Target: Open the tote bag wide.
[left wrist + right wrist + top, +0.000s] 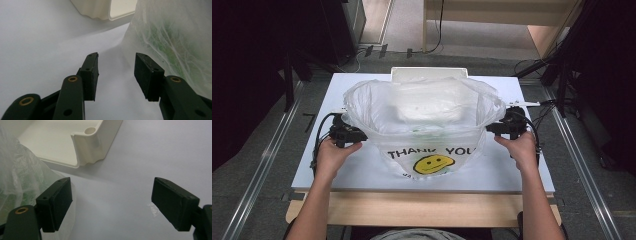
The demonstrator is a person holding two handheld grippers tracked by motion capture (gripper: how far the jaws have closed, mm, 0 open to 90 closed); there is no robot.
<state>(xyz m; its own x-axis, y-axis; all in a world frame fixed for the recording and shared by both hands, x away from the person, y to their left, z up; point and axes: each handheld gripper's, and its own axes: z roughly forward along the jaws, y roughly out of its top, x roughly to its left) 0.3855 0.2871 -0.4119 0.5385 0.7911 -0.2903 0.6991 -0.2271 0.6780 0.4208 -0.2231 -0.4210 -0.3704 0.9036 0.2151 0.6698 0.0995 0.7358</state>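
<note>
Bag (427,125) stands mid-desk (362,172), mouth open, tray (429,73) at far side. Left gripper (116,75) and right gripper (111,203) flank bag, jaws wide, nothing between. Likely step: reaching for bag sides. Next: close on plastic edges.

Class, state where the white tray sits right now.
In the high view the tray lies at the table's far edge, centred, directly behind the open plastic bag.
</note>
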